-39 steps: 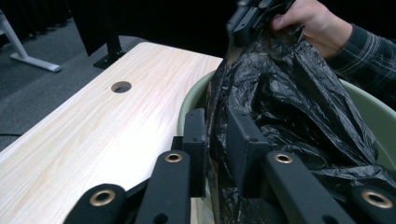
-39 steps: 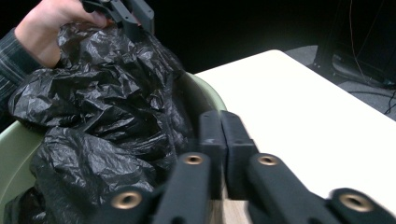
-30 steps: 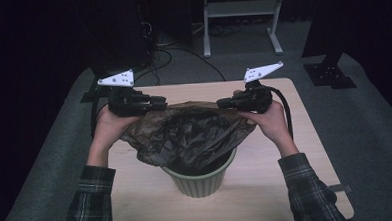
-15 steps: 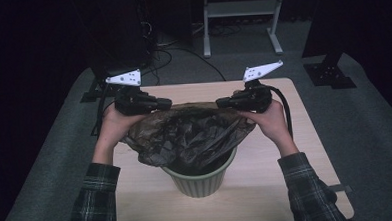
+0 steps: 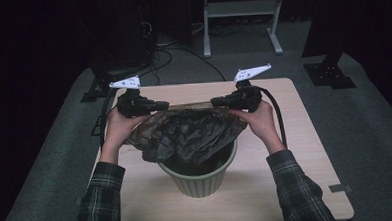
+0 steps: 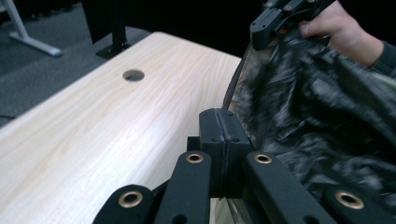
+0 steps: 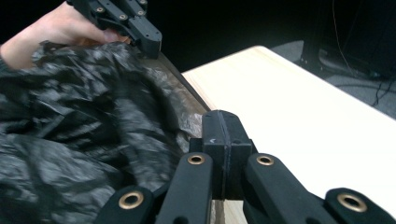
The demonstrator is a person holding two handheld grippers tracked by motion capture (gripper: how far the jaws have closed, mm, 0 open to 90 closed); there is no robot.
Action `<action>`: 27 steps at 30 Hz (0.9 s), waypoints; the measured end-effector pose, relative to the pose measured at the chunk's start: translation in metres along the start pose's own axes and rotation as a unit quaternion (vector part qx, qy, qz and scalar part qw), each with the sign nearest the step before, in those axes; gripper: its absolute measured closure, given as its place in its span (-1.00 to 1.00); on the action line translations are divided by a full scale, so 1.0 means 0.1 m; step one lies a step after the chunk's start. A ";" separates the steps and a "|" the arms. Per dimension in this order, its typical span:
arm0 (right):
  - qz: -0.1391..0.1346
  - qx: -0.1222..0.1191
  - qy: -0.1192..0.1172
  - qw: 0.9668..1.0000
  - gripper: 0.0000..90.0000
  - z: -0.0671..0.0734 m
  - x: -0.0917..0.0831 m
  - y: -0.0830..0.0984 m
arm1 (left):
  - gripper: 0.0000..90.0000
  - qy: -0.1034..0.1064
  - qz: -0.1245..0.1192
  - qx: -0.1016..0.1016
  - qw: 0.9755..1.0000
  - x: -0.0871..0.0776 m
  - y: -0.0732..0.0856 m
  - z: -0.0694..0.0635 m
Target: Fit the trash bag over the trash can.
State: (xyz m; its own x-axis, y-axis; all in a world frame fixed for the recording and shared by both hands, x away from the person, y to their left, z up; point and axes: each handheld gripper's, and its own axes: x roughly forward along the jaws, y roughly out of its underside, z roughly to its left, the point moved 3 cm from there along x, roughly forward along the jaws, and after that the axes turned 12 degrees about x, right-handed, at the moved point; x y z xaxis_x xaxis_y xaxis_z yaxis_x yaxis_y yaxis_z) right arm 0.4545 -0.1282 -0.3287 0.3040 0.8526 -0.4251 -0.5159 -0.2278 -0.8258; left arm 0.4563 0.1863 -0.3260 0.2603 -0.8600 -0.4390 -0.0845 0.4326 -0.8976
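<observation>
Stretching a black plastic bin liner [image 5: 187, 133] between two handheld grippers, a person holds it over a green ribbed wastebasket [image 5: 199, 176] that stands near the front edge of the pale wooden table [image 5: 306, 150]. The left gripper [image 5: 160, 105] pinches the liner's far rim at the left, its jaws pressed together on the film; the right gripper [image 5: 218, 101] is clamped on the same rim at the right, so the edge runs taut between them while the rest sags down onto the wastebasket's mouth. In the left gripper view the left gripper's [image 6: 225, 140] closed jaws sit against the crinkled liner [image 6: 322, 112]; the right gripper view shows the same of the right gripper [image 7: 223, 140], with the liner [image 7: 70, 116] bunched at its left.

The liner looks featherweight, limp and slippery: thin film that will billow, cling and slide out of a shallow pinch, and could tear if yanked over the rim. The hem is judged the place to grip, at two points well apart, so the mouth can be pulled wide.

Against the frame from a second ago, both hands sit lower and nearer the wastebasket, and the liner droops further over its mouth. The left gripper's jaws have just finished closing on the hem; the right gripper's grip is unchanged.
</observation>
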 end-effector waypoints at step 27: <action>0.053 0.050 0.016 0.997 1.00 -0.30 0.29 0.58 | 1.00 0.047 0.066 -0.049 0.996 0.46 0.69 -0.10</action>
State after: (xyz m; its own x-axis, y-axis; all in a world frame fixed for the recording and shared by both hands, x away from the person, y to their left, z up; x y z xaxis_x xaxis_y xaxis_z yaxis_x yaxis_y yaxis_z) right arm 0.4574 -0.1303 -0.4000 0.2688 0.8102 -0.5209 -0.6230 -0.2662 -0.7355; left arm 0.4531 0.1738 -0.4087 0.1508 -0.8209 -0.5508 -0.2057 0.5189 -0.8297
